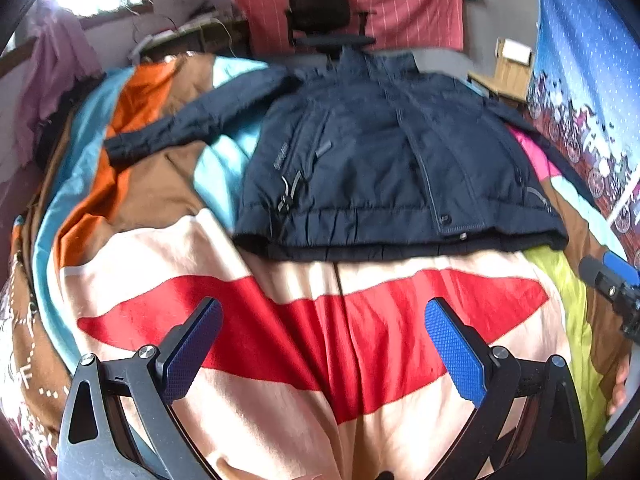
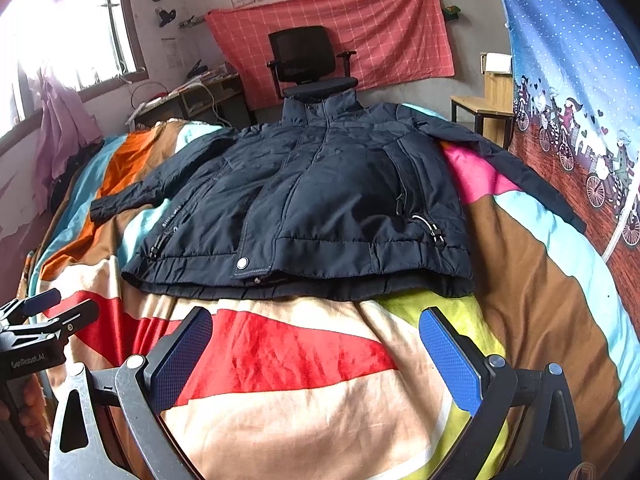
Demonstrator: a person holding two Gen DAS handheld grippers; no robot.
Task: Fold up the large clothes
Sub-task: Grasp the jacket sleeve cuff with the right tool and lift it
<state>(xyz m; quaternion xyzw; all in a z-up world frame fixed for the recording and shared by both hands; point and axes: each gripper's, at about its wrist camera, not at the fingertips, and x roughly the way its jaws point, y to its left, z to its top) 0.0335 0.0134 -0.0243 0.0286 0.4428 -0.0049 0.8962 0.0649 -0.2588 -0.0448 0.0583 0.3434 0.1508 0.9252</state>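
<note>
A dark navy padded jacket (image 1: 384,152) lies flat and front-up on a colourful bedspread (image 1: 280,320), collar at the far end, both sleeves spread out to the sides. It also shows in the right wrist view (image 2: 320,196). My left gripper (image 1: 322,344) is open and empty, above the bedspread short of the jacket's hem. My right gripper (image 2: 316,352) is open and empty, likewise short of the hem. The right gripper shows at the right edge of the left wrist view (image 1: 612,280); the left gripper shows at the left edge of the right wrist view (image 2: 40,320).
A black office chair (image 2: 308,64) stands beyond the bed's far end before a red checked cloth (image 2: 360,32). A wooden stool (image 2: 484,112) is at the far right, a blue patterned curtain (image 2: 572,80) along the right, a window (image 2: 68,28) and cluttered desk (image 2: 192,96) at left.
</note>
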